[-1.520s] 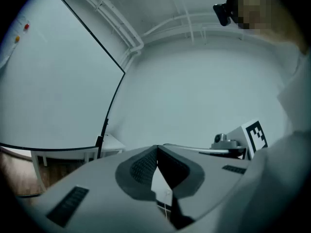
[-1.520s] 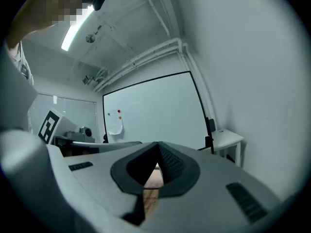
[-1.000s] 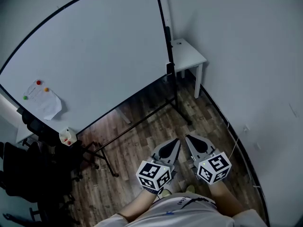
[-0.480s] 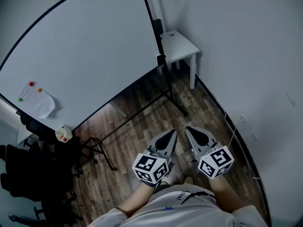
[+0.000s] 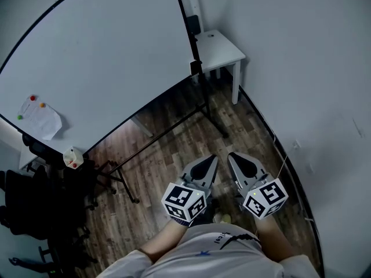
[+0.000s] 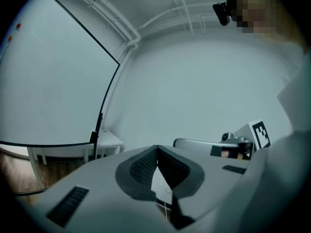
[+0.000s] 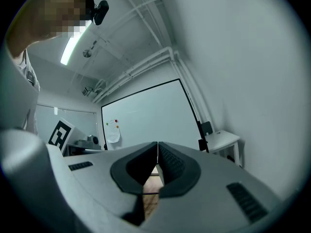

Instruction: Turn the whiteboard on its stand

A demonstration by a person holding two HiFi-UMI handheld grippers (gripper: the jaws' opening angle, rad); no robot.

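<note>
A large whiteboard [image 5: 98,62] with a thin black frame stands on a black metal stand [image 5: 174,129] over the wood floor, filling the upper left of the head view. A sheet of paper [image 5: 39,119] hangs on it under coloured magnets. The board's right pivot clamp [image 5: 196,68] sits on the upright post. My left gripper [image 5: 210,160] and right gripper [image 5: 234,157] are side by side low in the head view, near the person's body, well short of the stand. Both are shut with nothing between the jaws. The whiteboard [image 7: 146,115] appears ahead in the right gripper view, and the whiteboard [image 6: 48,86] is at the left in the left gripper view.
A small white table [image 5: 217,48] stands in the corner behind the board's right end. The white wall [image 5: 301,86] curves close on the right. Black chairs [image 5: 35,207] crowd the lower left. A small white object with red dots [image 5: 72,157] hangs at the board's lower left.
The view has shifted a little: the whiteboard and table sit slightly higher and more to the left than a second ago. Both grippers stay shut and together.
</note>
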